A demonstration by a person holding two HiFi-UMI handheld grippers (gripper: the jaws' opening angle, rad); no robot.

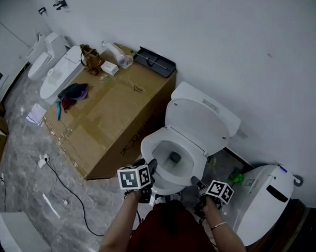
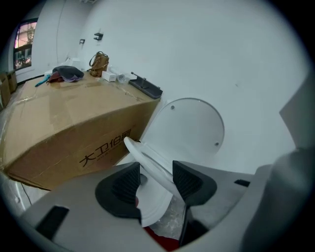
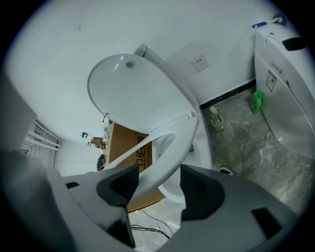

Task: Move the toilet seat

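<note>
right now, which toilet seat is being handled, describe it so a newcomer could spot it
Find the big cardboard box against the white wall; the toilet at its right end has its lid raised. The toilet seat is the white ring on it, partly lifted, the only one with the jaws of the left gripper and right gripper around its front rim.

Hidden under the marker cubes in the head view: most of the left gripper (image 1: 152, 165) and right gripper (image 1: 195, 181), plus the toilet seat (image 1: 153, 141) front rim between them. In both gripper views, seat's near end lost behind the gripper bodies. Far ahead-left of the left gripper, small items (image 1: 109, 67) on the cardboard box (image 1: 112, 116), too small to name. Behind and left of it, white shape (image 1: 14, 237) cut off at the corner.
</note>
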